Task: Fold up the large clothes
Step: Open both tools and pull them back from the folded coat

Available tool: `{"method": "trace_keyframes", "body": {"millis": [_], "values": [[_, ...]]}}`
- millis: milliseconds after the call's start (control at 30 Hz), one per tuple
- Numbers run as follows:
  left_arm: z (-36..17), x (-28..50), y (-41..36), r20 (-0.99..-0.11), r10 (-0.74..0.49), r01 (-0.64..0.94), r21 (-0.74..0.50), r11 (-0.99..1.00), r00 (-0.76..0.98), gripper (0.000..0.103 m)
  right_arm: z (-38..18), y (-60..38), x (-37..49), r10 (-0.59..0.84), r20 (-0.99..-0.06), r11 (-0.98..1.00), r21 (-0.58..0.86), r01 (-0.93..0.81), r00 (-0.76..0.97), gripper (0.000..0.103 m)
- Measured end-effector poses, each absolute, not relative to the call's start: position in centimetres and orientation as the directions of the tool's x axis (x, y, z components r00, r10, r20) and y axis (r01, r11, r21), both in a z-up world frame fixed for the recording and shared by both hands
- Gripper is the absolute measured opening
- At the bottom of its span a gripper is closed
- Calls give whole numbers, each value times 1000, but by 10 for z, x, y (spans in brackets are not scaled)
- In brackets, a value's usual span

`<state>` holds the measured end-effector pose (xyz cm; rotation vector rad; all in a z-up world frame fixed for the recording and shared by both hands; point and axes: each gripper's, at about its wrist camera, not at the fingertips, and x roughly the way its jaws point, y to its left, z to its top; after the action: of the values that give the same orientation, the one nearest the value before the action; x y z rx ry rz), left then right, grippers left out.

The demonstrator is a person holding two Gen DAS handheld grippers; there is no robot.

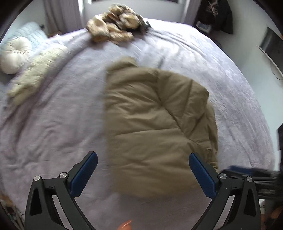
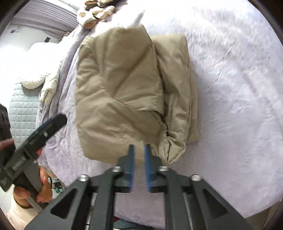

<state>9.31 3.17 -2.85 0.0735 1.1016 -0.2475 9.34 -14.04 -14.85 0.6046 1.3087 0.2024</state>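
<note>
A tan puffer jacket (image 1: 152, 120) lies folded into a thick bundle on the lilac bedspread (image 1: 53, 127); it also shows in the right wrist view (image 2: 120, 85). My left gripper (image 1: 143, 159) is wide open and empty, hovering just above the jacket's near edge. My right gripper (image 2: 139, 147) has its blue pads a narrow gap apart with nothing between them, right at the jacket's near edge. The left gripper (image 2: 44, 129) shows at the left of the right wrist view, held in a hand. The right gripper (image 1: 247, 172) shows blurred at the right of the left wrist view.
A pile of brown patterned clothing (image 1: 115, 24) lies at the far side of the bed. A cream fluffy garment (image 1: 35, 76) and a round white cushion (image 1: 14, 54) lie at the left by a pale blue quilted pillow (image 1: 30, 31). Dark clothes (image 1: 215, 16) hang at the back right.
</note>
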Motion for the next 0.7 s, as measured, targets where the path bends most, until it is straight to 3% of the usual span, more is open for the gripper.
{"method": "trace_keyframes", "body": {"millis": [33,67,200,333,700], "values": [[-21,87,37,-882,-147,221,-51,974,448,103,-139,-140,93,452,-847,840,510,187,280,74],[-13,80,42,-875,-129,201,-37,979,466,103,-123,-139,89,426,-851,854,491,175,308,83],[10,62,63,-867,-139,144,-79,986,478,103,-81,-132,73,327,-864,902,406,147,383,83],[27,50,76,-858,-124,100,-85,991,499,103,-55,-121,66,193,-872,946,287,149,451,103],[55,30,83,-845,-57,67,-25,997,532,103,-15,-111,49,105,-845,962,220,163,524,103]]}}
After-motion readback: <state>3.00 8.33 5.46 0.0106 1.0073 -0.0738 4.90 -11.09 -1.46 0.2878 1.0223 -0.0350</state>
